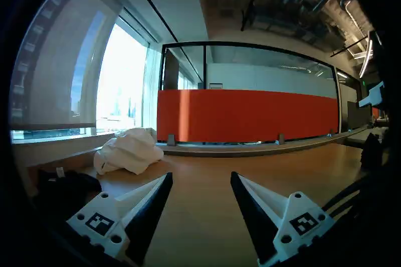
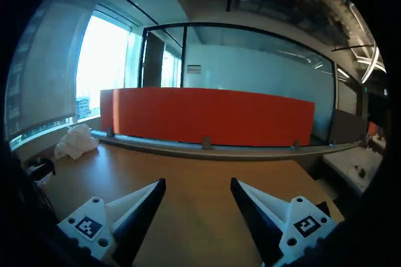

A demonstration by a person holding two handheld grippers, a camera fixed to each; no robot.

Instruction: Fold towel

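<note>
A crumpled white towel [image 1: 129,150] lies in a heap at the far left of the wooden table [image 1: 210,202], close to the window. In the right gripper view the same towel [image 2: 76,142] looks smaller and farther off, at the left edge of the table [image 2: 200,192]. My left gripper [image 1: 201,177] is open above the tabletop, nothing between its fingers, with the towel ahead and to its left. My right gripper [image 2: 197,182] is open too, empty, hovering over bare wood.
An orange divider panel [image 1: 245,115] runs along the table's far edge, with a glass wall behind it. Dark objects [image 1: 65,184] sit at the near left by the window sill. Another desk [image 2: 353,164] stands to the right.
</note>
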